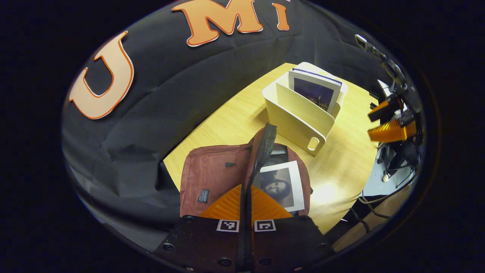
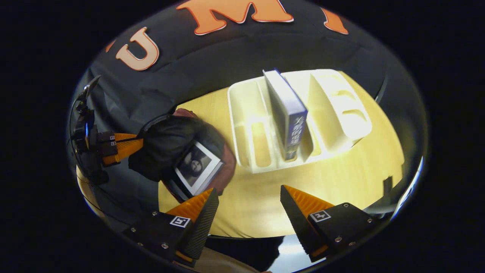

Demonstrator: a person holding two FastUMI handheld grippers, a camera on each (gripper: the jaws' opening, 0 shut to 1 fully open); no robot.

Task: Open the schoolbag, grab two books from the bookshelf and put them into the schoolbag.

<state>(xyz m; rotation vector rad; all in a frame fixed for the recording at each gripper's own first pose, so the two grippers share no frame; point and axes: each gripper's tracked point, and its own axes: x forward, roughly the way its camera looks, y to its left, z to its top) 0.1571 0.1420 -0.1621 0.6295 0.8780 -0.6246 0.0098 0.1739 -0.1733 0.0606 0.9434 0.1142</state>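
Currently the left gripper [image 1: 246, 203] clamps the bag [image 1: 212, 178] flap open over one stowed book [image 1: 282, 184], while the right gripper [image 2: 246, 206], nearer and spread empty, faces the upright second book [image 2: 286, 117] straight ahead in the shelf [image 2: 341, 110].

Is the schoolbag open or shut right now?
Open. The left gripper is shut on the schoolbag's flap, lifting it off the schoolbag, and a book with a portrait cover sits in the mouth.
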